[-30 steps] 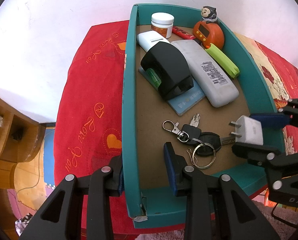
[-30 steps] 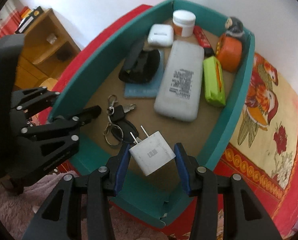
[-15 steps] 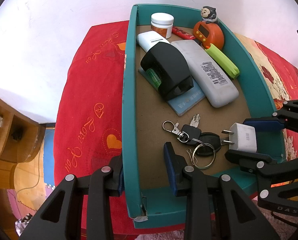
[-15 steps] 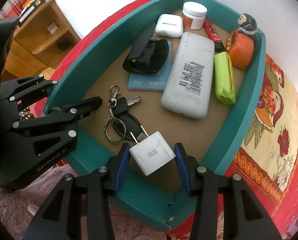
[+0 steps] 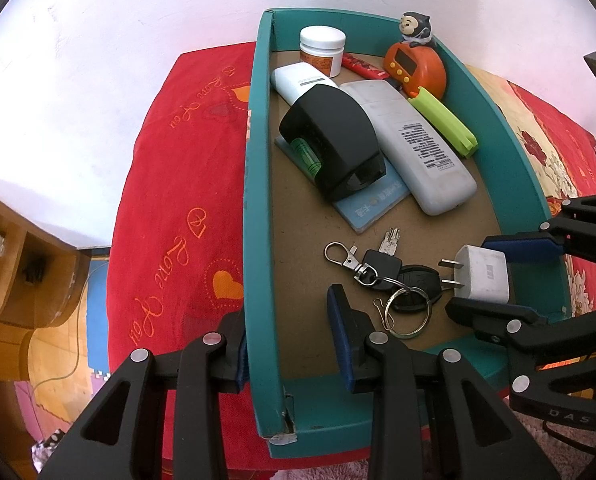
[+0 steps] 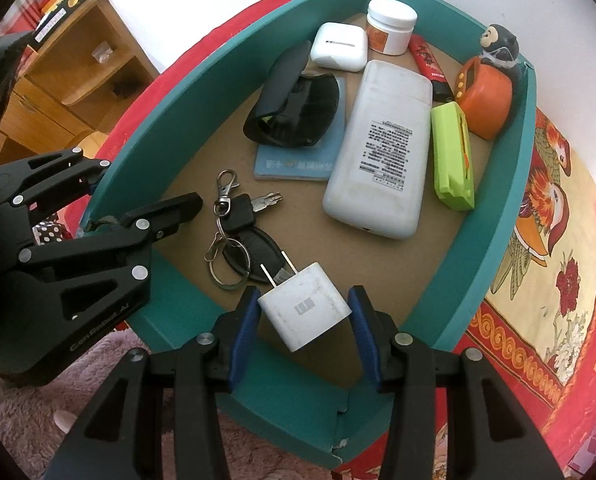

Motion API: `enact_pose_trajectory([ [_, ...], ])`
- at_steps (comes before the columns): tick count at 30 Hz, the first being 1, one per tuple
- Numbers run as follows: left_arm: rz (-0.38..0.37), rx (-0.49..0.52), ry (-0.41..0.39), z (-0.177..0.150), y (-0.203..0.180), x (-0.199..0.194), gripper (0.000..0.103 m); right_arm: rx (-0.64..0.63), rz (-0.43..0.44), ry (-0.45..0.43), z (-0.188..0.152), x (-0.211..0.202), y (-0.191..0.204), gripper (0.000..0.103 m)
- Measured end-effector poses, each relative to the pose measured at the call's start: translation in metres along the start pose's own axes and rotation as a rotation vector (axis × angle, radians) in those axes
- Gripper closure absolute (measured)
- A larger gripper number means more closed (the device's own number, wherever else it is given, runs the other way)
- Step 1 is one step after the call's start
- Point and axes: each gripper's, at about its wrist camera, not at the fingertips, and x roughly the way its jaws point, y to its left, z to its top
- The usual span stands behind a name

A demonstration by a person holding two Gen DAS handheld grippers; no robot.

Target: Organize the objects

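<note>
Right claw (image 6: pixel 304 316) clamped on white charger (image 6: pixel 304 310), low inside teal box (image 5: pixel 256 200), prongs over key bunch (image 5: pixel 390 280). Left claw (image 5: pixel 290 344) apart, straddling box's left wall.

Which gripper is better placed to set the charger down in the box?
Right. The right gripper already holds the charger above the box floor; the left gripper straddles the box wall.

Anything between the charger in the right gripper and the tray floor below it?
Partly. The white charger prongs overhang the black key fob and key ring; bare tray floor lies just right of them.
</note>
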Motion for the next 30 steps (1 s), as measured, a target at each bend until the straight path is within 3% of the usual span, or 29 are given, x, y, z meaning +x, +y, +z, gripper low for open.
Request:
enact_pose_trajectory([
  [9, -0.009, 0.000, -0.001, 0.003, -0.003, 0.000, 0.070, 0.000, -0.008, -0.003, -0.007, -0.004, -0.002, 0.057],
  [15, -0.020, 0.004, -0.003, 0.010, -0.006, 0.005, 0.070, 0.001, -0.019, -0.047, -0.013, -0.015, -0.003, 0.035],
  [21, -0.035, 0.013, -0.003, 0.013, -0.002, 0.007, 0.070, 0.012, -0.024, -0.108, -0.020, -0.036, -0.003, 0.035],
  [30, -0.089, 0.043, 0.001, 0.012, 0.011, 0.002, 0.070, 0.126, -0.020, -0.164, -0.043, -0.060, -0.008, 0.035],
])
